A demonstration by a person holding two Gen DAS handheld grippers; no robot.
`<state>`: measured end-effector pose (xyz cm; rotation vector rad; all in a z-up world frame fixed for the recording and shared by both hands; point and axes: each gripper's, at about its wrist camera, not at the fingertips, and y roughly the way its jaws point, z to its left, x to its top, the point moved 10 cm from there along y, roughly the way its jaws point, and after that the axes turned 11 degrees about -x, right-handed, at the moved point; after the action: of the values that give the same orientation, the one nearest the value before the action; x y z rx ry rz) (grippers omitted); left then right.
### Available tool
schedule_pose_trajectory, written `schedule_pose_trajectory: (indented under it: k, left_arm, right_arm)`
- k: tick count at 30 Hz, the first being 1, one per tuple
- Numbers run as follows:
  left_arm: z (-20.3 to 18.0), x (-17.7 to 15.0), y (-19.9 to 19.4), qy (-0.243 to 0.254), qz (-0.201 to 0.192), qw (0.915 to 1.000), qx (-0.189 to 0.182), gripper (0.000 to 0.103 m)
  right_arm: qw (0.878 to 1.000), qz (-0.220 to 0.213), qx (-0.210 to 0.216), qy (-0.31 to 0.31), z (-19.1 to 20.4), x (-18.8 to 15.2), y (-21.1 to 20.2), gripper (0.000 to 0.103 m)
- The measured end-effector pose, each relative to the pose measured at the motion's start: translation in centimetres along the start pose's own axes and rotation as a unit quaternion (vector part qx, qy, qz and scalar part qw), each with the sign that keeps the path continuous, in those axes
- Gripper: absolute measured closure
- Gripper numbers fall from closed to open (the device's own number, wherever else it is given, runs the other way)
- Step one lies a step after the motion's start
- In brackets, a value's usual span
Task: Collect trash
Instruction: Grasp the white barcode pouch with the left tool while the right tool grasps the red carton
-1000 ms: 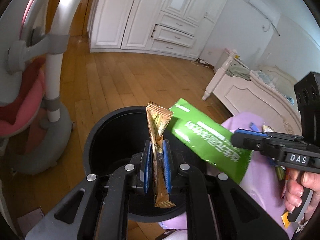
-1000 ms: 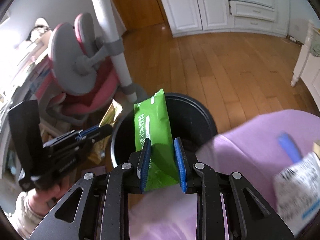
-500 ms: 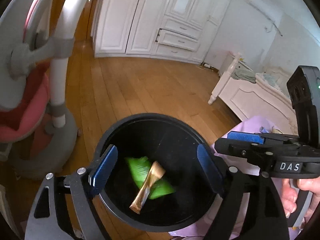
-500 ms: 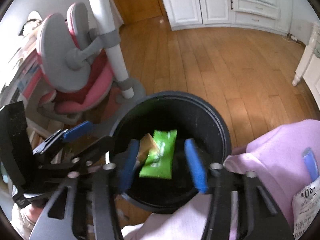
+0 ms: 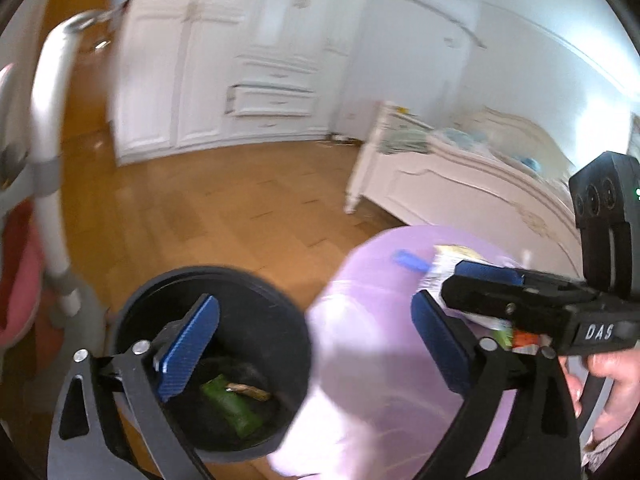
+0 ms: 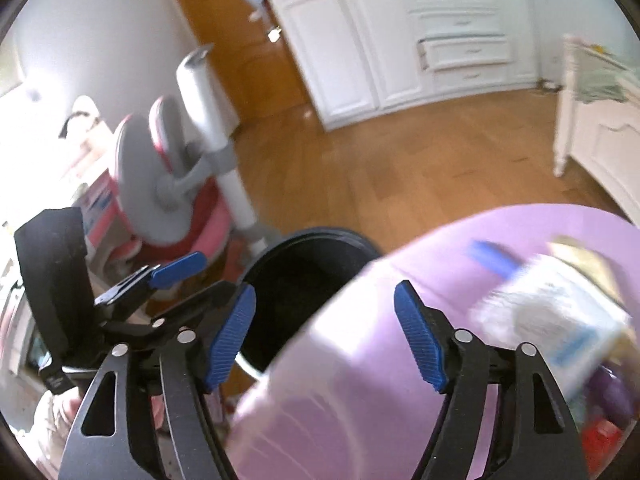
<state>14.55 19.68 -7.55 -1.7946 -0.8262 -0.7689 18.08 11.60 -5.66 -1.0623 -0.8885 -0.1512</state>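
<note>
Both the left gripper and right gripper, jaws just opening and empty, are risking knocking the black bin at eight o'clock while swinging toward the wrappers.

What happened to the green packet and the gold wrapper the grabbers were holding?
Both were let go. The green packet and gold wrapper now lie inside the black bin. The left gripper and right gripper have just been opening, nothing between them, swinging toward the purple cloth. The bin stayed put.
</note>
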Motion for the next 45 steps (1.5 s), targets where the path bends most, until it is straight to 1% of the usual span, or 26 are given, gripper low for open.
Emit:
schedule_pose_trajectory:
  k: [1,4,6,8,9,11,14,18,20,23,25,26,28,29,30,31,35,37,40,41,43,45]
  left_arm:
    - [-1.0,0.1,0.5,0.012,0.003,0.9999,-0.006,0.006]
    - [-5.0,0.2,2.9,0.053,0.02,0.998,-0.028,0.006]
    - [-7.3,0.2,4.8,0.078,0.034,0.9956,-0.039,0.006]
    - [-8.8,0.0,6.4,0.094,0.046,0.9933,-0.049,0.006]
    - [-9.6,-0.2,7.3,0.1,0.052,0.9922,-0.053,0.006]
    - [-11.0,-0.7,9.0,0.108,0.064,0.9903,-0.058,0.006]
    - [-12.5,-1.0,11.4,0.113,0.081,0.9875,-0.074,0.006]
    - [-13.7,-1.4,14.0,0.123,0.103,0.9842,-0.075,0.006]
    - [-13.9,-1.7,15.1,0.128,0.114,0.9826,-0.071,0.006]
    - [-13.6,-2.0,16.5,0.135,0.128,0.9809,-0.059,0.006]
    - [-13.3,-2.2,17.0,0.13,0.132,0.9808,-0.061,0.006]
    - [-13.1,-2.2,17.2,0.124,0.134,0.9813,-0.06,0.006]
    - [-12.6,-2.4,17.5,0.111,0.141,0.9819,-0.06,0.007]
    - [-12.3,-2.4,17.5,0.106,0.141,0.9825,-0.061,0.008]
    - [-12.1,-2.4,17.6,0.098,0.141,0.9831,-0.063,0.016]
    - [-12.2,-2.5,17.5,0.094,0.141,0.9833,-0.066,0.02]
    - [-12.1,-2.2,17.4,0.082,0.135,0.9851,-0.067,0.027]
    - [-12.2,-2.2,17.2,0.075,0.133,0.9856,-0.071,0.036]
    - [-12.2,-2.4,17.0,0.067,0.132,0.9857,-0.08,0.04]
    - [-12.2,-2.4,16.9,0.069,0.132,0.9857,-0.08,0.041]
    - [-12.3,-2.5,16.6,0.072,0.129,0.9858,-0.079,0.042]
    - [-12.3,-2.5,16.4,0.067,0.128,0.9861,-0.082,0.043]
  right_arm:
    - [1.0,-0.009,-0.009,0.006,-1.1,0.0,-0.9,0.025]
    - [0.998,-0.039,-0.046,0.033,-6.3,-0.8,-4.6,0.025]
    - [0.994,-0.055,-0.078,0.05,-10.1,-1.6,-7.1,0.024]
    - [0.989,-0.067,-0.114,0.066,-14.1,-2.5,-9.4,0.017]
    - [0.986,-0.074,-0.13,0.077,-16.1,-3.0,-10.6,0.017]
    - [0.981,-0.078,-0.149,0.101,-19.6,-4.0,-12.2,0.017]
    - [0.972,-0.077,-0.17,0.139,-24.2,-5.9,-13.5,0.017]
    - [0.968,-0.049,-0.169,0.177,-27.9,-8.6,-12.9,0.017]
    - [0.968,-0.034,-0.168,0.184,-28.9,-9.7,-12.1,0.017]
    - [0.968,-0.016,-0.164,0.191,-29.1,-10.8,-10.7,0.017]
    - [0.968,-0.014,-0.159,0.193,-28.9,-11.1,-10.2,0.017]
    - [0.969,-0.015,-0.156,0.192,-29.1,-11.3,-10.1,0.018]
    - [0.97,-0.014,-0.152,0.191,-29.0,-11.4,-9.8,0.024]
    - [0.97,-0.012,-0.149,0.191,-28.9,-11.4,-9.7,0.03]
    - [0.97,-0.012,-0.148,0.192,-29.0,-11.2,-9.7,0.032]
    - [0.97,-0.013,-0.148,0.192,-29.1,-11.1,-9.9,0.033]
    - [0.969,-0.033,-0.165,0.179,-28.9,-10.8,-11.1,0.034]
    - [0.971,-0.038,-0.164,0.171,-28.6,-10.6,-11.3,0.034]
    - [0.975,-0.03,-0.157,0.155,-27.8,-10.4,-10.7,0.034]
    - [0.977,-0.027,-0.154,0.148,-27.6,-10.3,-10.4,0.034]
    - [0.98,-0.007,-0.154,0.127,-27.3,-10.2,-9.2,0.034]
    - [0.981,-0.002,-0.158,0.112,-27.0,-9.8,-8.7,0.034]
